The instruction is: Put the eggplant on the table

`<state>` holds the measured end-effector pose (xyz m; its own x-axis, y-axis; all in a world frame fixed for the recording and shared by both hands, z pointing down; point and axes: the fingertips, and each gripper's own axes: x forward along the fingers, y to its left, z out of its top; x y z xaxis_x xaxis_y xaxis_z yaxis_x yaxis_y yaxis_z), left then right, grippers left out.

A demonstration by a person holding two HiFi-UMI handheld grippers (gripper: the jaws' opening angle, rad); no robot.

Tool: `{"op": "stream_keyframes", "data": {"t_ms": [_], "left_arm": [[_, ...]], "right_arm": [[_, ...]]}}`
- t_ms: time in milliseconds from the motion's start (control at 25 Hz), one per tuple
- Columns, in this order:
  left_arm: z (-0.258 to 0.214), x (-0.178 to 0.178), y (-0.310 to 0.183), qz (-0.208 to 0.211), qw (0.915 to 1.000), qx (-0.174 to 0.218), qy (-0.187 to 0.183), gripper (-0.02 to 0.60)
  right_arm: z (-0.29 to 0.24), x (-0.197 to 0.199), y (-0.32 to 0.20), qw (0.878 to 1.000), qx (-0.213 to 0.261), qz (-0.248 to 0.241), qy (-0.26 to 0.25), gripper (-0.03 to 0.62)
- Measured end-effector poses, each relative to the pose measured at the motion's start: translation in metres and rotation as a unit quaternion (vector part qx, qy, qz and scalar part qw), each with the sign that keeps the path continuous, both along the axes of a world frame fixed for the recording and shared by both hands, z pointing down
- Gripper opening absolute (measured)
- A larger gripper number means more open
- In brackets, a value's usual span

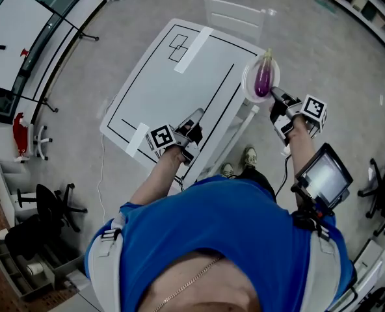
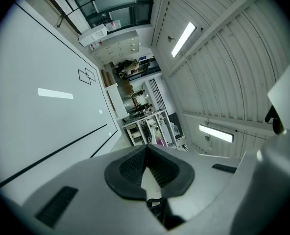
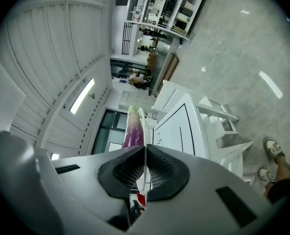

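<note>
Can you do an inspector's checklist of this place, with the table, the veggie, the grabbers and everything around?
Surface: white table with black lines and two tape strips.
Job's things: purple eggplant lies on a white plate, not yet on the table.
Clutter: nothing seen on the table.
Grippers: right gripper jaws shut on the plate's rim; left gripper jaws together, empty, over the table's near edge.
Cables: thin cable hangs by the right arm; floor cable beside the table.
Surroundings: white chair behind the table, black office chair.
</note>
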<state>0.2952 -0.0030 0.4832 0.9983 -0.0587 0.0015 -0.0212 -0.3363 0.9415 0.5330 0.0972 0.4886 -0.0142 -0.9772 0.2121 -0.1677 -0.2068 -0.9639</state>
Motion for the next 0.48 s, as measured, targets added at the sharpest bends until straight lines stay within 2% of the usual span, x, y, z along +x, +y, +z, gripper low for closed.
{"op": "stream_keyframes", "data": {"t_ms": [160, 320, 480], "left_arm": [[0.006, -0.011, -0.021, -0.041, 0.9988, 0.015, -0.020, 0.008], [0.001, -0.012, -0.034, -0.076, 0.9971, 0.002, -0.004, 0.008], [0.019, 0.004, -0.076, -0.117, 0.9929, 0.007, -0.022, 0.008]], "right_arm": [[0.001, 0.008, -0.033, 1.000, 0.002, -0.028, 0.000, 0.014], [0.004, 0.013, -0.063, 0.998, -0.001, -0.059, -0.002, 0.014], [0.022, 0.042, -0.124, 0.996, -0.008, -0.092, -0.005, 0.014]]}}
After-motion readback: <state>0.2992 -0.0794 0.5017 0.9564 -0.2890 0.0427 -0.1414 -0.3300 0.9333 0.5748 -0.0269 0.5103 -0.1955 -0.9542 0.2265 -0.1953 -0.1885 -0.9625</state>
